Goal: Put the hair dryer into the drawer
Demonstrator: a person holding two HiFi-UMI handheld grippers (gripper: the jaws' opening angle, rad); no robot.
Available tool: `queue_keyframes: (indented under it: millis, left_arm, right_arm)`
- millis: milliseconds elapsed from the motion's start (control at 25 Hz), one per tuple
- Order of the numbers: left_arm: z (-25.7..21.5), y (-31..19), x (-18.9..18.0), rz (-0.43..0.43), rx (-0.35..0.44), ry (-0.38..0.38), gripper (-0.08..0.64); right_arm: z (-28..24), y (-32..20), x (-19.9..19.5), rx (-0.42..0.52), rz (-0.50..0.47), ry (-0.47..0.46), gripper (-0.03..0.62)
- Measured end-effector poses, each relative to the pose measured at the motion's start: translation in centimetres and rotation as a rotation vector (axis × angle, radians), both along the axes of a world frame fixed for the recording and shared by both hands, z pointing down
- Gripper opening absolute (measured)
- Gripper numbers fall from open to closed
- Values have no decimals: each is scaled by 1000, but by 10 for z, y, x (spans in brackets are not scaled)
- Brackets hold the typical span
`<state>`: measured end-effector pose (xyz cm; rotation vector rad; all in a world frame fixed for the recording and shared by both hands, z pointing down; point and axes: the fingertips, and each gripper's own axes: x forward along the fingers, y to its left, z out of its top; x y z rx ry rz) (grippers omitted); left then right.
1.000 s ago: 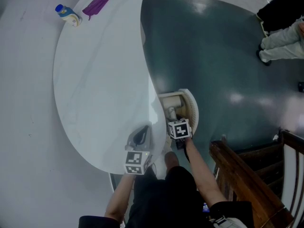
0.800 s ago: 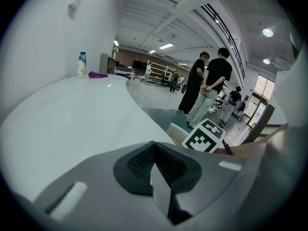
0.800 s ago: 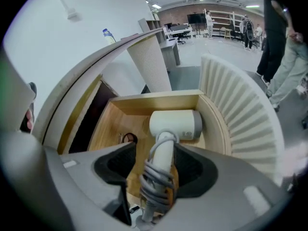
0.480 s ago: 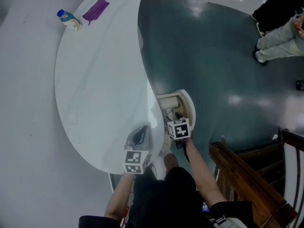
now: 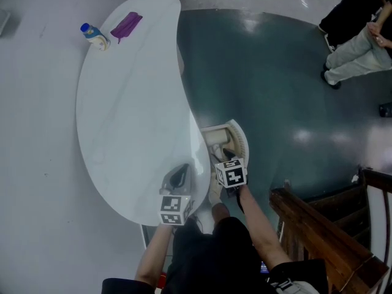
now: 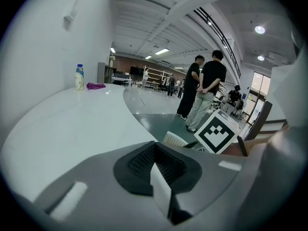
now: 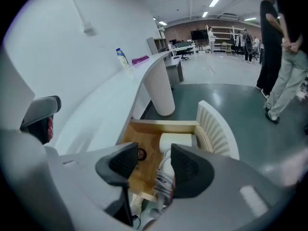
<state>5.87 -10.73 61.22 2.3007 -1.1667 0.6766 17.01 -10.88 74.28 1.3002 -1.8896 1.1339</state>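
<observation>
The white hair dryer lies in the open wooden drawer at the table's right edge, its cord bundled beside it. My right gripper hovers above the drawer's near end. It is open, and its jaws have just been closing a little with nothing between them. In the right gripper view the dryer shows through the gap, down in the drawer. My left gripper hangs over the white table's near edge, shut and empty.
The curved white table carries a small bottle and a purple cloth at its far end. Its fluted pedestal stands beyond the drawer. People stand on the dark floor at upper right. A wooden railing runs at lower right.
My right gripper has lifted away from the drawer, and the hair dryer stays lying inside. The left gripper has risen slightly over the table edge.
</observation>
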Motion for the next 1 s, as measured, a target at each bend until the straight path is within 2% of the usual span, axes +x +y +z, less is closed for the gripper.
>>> queue_keyframes:
  millis: [240,720,880,1000]
  left_arm:
    - [-23,-2,0,4,38,11,8]
    - [-79,2,-5,10,139,32,8]
    - [-95,3,-7,24,171,39,8]
    - [-110,7,-10,32,196,51,8]
  right_arm:
    - [-39,-2,0,89,14,23,149]
    - [-125,4,-2,270,32,41,86]
    - [-155,4,-4,349,49,63,14]
    - [-180,9,-6,406,51,76,5]
